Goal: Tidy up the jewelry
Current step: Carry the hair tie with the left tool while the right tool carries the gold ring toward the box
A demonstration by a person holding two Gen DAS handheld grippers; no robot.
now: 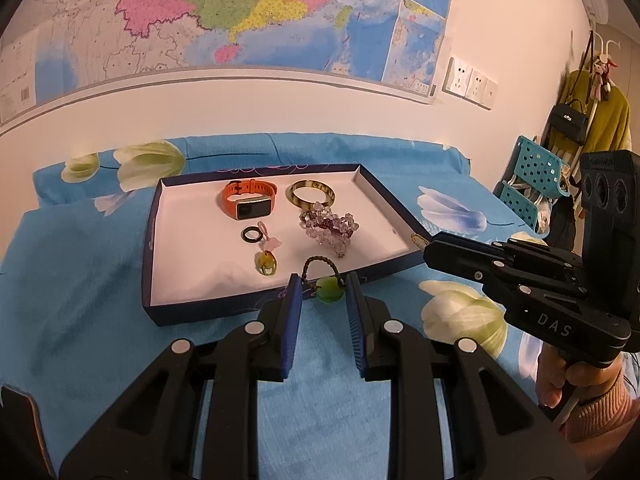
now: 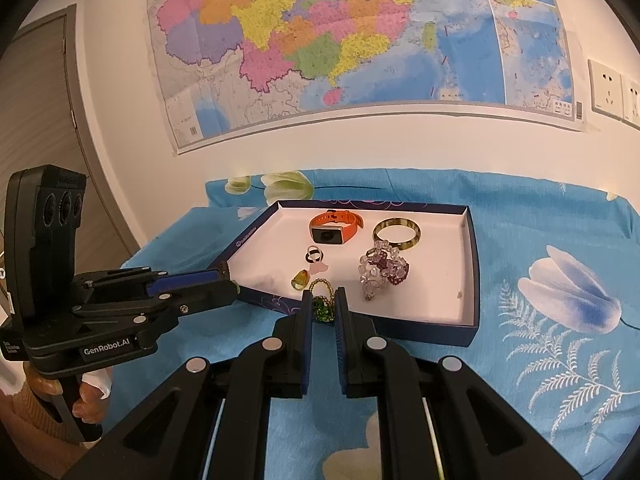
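Observation:
A shallow dark-blue tray [image 1: 150, 248] [image 2: 474, 264] with a white floor lies on the blue floral cloth. In it are an orange smart band [image 1: 248, 200] [image 2: 334, 226], a gold bangle [image 1: 310, 196] [image 2: 397, 233], a purple bead bracelet [image 1: 330, 230] [image 2: 382, 270], a small black ring [image 1: 252, 235] [image 2: 314, 255] and a yellow pendant [image 1: 266, 263] [image 2: 300, 279]. A green pendant on a brown cord [image 1: 330, 294] [image 2: 323, 308] hangs over the tray's near rim. My left gripper [image 1: 324, 294] is open around it. My right gripper [image 2: 323, 308] is partly open, with the pendant between its tips.
A large wall map [image 1: 240, 12] [image 2: 340, 40] hangs behind. Wall sockets [image 1: 470, 82], a teal basket [image 1: 532, 176] and a coat rack with a handbag [image 1: 572, 120] are at the right. A door [image 2: 44, 120] is at the left. The cloth [image 1: 80, 280] surrounds the tray.

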